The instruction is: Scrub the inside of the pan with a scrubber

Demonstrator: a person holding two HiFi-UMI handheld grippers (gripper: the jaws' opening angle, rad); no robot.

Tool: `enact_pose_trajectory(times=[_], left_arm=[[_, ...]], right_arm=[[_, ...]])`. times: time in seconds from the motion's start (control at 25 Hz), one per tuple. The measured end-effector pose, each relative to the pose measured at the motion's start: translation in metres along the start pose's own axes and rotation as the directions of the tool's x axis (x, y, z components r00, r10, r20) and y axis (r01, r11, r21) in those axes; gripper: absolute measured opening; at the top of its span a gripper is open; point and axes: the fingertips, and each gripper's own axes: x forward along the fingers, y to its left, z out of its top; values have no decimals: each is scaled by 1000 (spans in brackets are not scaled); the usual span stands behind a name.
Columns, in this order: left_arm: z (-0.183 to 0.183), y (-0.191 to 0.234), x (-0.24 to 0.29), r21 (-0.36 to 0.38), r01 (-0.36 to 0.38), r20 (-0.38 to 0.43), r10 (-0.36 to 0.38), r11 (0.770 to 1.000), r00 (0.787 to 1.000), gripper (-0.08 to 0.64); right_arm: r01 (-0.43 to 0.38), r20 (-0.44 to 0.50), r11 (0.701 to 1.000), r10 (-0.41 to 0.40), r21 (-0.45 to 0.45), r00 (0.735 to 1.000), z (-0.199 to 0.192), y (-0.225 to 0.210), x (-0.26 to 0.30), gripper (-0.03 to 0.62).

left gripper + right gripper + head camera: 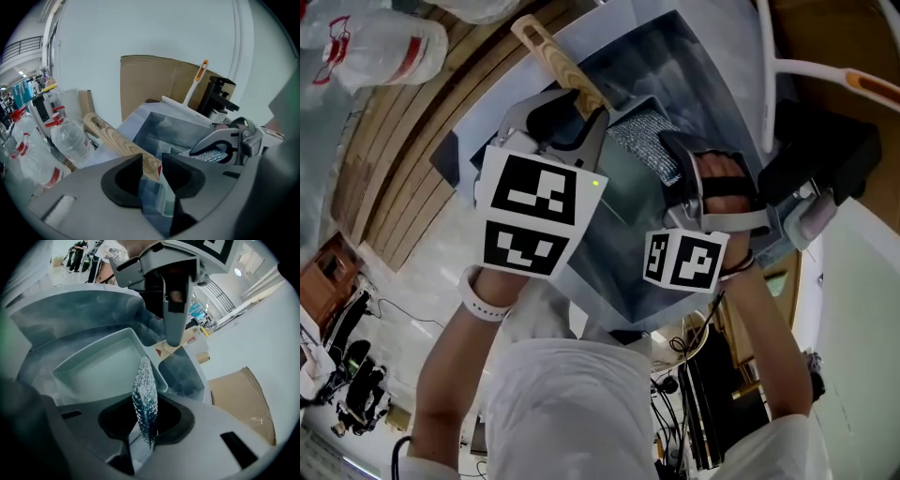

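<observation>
- Head view: a steel sink (703,75) is set in a pale counter (619,26). Wooden slats (403,169) and a bottle (384,47) lie to its left, with pale floor (422,281) below. The pan (628,106) sits in the sink, mostly under my grippers. Its wooden handle (553,56) runs up-left over the sink's rim toward the slats.
- Left gripper view: my left gripper (151,171) has its jaws apart. The handle's near end shows in the gap, unpinched, its long axis running away to the left. Cardboard (154,79) leans on a white wall (140,28).
- Right gripper view: my right gripper (145,427) is clamped on the scrubber (144,394), a mesh sheet standing upright, edge-on, over the pan's pale square inside.
</observation>
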Motion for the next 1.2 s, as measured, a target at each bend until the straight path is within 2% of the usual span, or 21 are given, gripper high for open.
enact_pose_trajectory(times=[0.16,0.32,0.4,0.52,0.88,1.08,1.2], left_arm=[[7,-8,-2,35,25,34,-27,999,999,106],[9,-16,10,71,59,4,-59,996,998,106],[7,-13,14,80,46,-9,-45,996,999,92],[6,-3,14,100,-11,-14,13,995,1000,11],[3,-1,10,105,-31,-24,33,994,999,5],[3,-1,10,107,-31,-27,35,994,999,5],[4,-2,10,107,-31,-28,34,994,999,5]], right_arm=[[-6,-24,999,7,43,1000,0,2,2,63],[-14,-34,998,16,55,999,0,3,2,63],[-21,-36,998,23,56,999,0,4,1,63],[-34,-41,995,37,92,998,-2,5,1,63],[-53,-115,978,77,201,990,-29,18,-3,63],[-98,-164,961,143,257,976,-43,37,-8,63],[-131,-211,954,191,268,959,-56,55,-11,63]])
